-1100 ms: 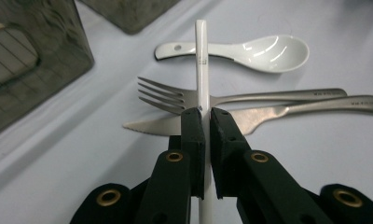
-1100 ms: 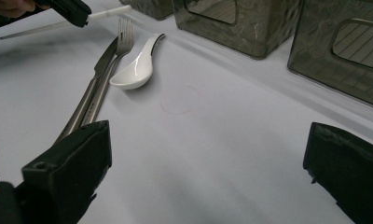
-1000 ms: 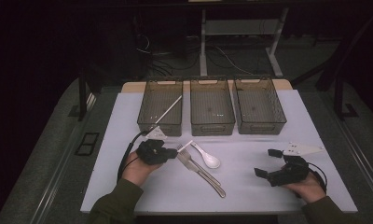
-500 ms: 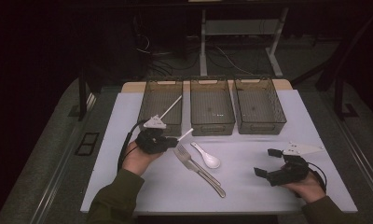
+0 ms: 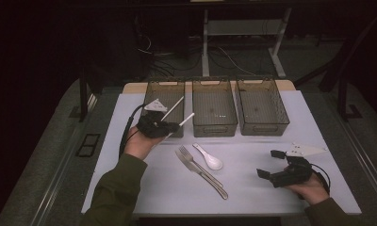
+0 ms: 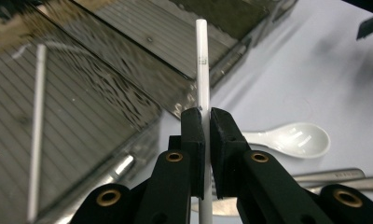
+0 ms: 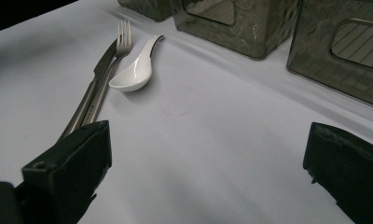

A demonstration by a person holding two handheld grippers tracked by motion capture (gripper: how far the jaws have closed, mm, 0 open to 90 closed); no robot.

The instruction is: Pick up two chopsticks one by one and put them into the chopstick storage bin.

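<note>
While the left gripper (image 6: 207, 135) clamps a chopstick (image 6: 202, 65), its own view reveals another chopstick (image 6: 36, 130) binned; right gripper (image 7: 208, 154) gapes.

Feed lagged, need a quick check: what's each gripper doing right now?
Left gripper: shut on a white chopstick, by the left bin.
Right gripper: open, holding nothing, above the table.

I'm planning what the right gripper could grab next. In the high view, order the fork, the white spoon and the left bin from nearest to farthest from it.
From the right gripper:
1. Fork, lying on the mat to its left, handle end closest.
2. White spoon, just beyond the fork, nearer the bins.
3. Left bin, far across the mat at the back left.
</note>
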